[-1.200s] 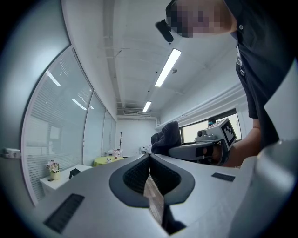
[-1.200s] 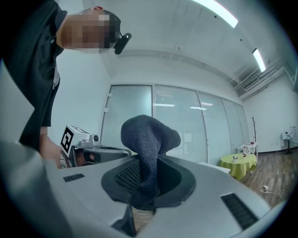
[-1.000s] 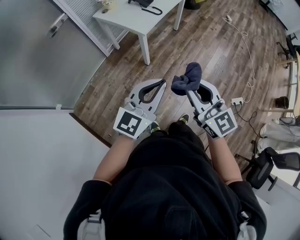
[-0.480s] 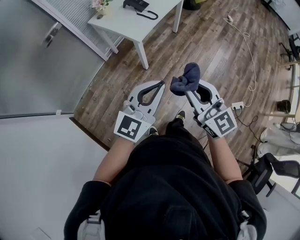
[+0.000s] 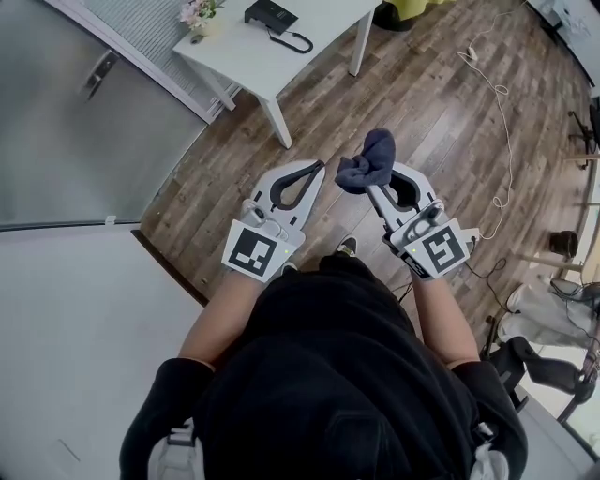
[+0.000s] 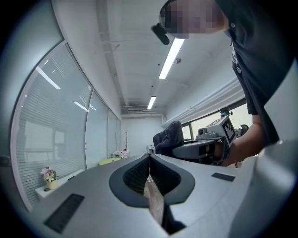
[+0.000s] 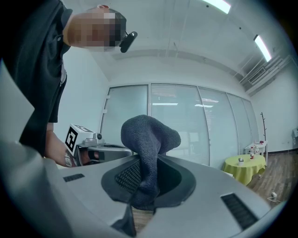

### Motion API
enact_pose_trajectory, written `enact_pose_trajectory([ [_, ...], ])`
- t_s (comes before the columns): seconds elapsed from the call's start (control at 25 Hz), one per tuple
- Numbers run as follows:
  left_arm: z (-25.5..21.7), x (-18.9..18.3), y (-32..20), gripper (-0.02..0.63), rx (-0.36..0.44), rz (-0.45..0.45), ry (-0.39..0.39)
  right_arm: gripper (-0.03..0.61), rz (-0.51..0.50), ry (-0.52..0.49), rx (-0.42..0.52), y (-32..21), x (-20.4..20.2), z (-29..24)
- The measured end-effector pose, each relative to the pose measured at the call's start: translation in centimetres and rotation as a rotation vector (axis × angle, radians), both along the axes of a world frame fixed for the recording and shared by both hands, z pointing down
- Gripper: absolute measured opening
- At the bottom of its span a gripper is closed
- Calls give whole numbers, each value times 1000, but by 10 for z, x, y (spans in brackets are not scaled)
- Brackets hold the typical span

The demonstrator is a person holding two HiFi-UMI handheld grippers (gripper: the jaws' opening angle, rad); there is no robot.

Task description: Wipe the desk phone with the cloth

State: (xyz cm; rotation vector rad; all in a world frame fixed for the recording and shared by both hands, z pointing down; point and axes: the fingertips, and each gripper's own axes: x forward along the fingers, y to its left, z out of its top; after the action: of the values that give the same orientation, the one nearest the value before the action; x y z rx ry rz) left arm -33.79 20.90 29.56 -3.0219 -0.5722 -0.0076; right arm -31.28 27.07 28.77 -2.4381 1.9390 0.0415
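Note:
A black desk phone (image 5: 270, 14) with a coiled cord sits on a small white table (image 5: 281, 47) far ahead, at the top of the head view. My right gripper (image 5: 373, 183) is shut on a dark blue cloth (image 5: 367, 161), which bunches above its jaws; the cloth (image 7: 148, 139) fills the middle of the right gripper view. My left gripper (image 5: 319, 169) is shut with nothing in it, its jaw tips touching (image 6: 149, 155). Both grippers are held side by side in front of the person's body, well short of the table.
A small pot of flowers (image 5: 194, 13) stands at the table's left end. A glass partition wall (image 5: 84, 103) with a door handle runs along the left. A white cable (image 5: 497, 103) and a power strip lie on the wood floor at the right. An office chair (image 5: 534, 361) is at lower right.
The person has walked forward: the table and phone have come further into view at the top. Both grippers keep their hold and pose in front of the body.

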Motion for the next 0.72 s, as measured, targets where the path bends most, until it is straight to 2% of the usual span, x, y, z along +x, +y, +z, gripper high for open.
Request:
enact_pose_trajectory([
  [0.32,0,48,30,11,-13,-31,-21,78,-59,-31,23,22,53,-5],
  [0.56,4,73,36,11,-17,-36,-37,78,-47,-41,12,34,86,9],
  [0.72,7,92,26,11,-33,-34,-39,78,-44,-59,11,23,102,9],
])
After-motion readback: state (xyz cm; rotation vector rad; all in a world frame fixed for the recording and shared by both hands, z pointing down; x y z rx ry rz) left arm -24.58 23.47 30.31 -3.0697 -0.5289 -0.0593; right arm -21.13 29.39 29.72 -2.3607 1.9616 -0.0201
